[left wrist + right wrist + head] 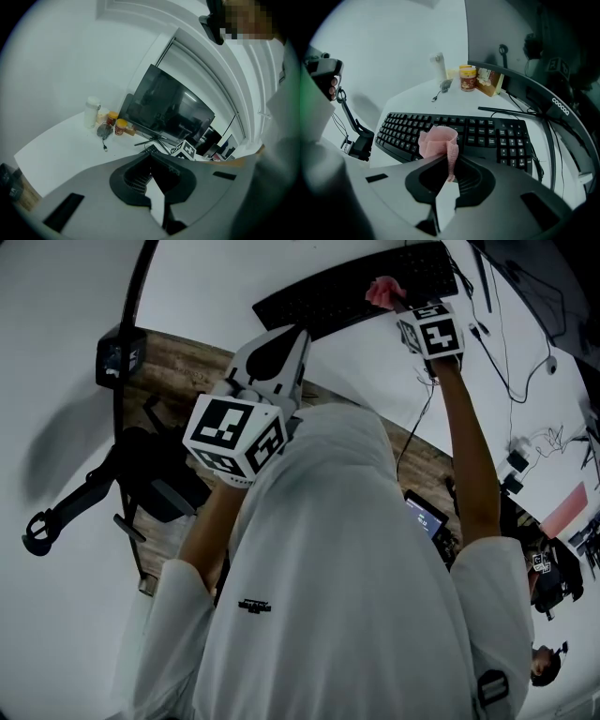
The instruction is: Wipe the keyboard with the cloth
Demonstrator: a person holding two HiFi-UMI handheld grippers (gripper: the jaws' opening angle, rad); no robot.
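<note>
While the right gripper (449,158) pinches a crumpled pink cloth (437,140) over the middle keys of the black keyboard (497,136) on the white counter (412,98), the left gripper (153,154) hangs close to the person's chest. Its jaws are together on nothing.

White short-sleeved shirt (356,549), small dark logo (254,606)

cloth (437,140): pink | keyboard (487,133): black | desk (412,101): white | jar lid (468,70): yellow | marker cube (433,331): white (black square patterns)
</note>
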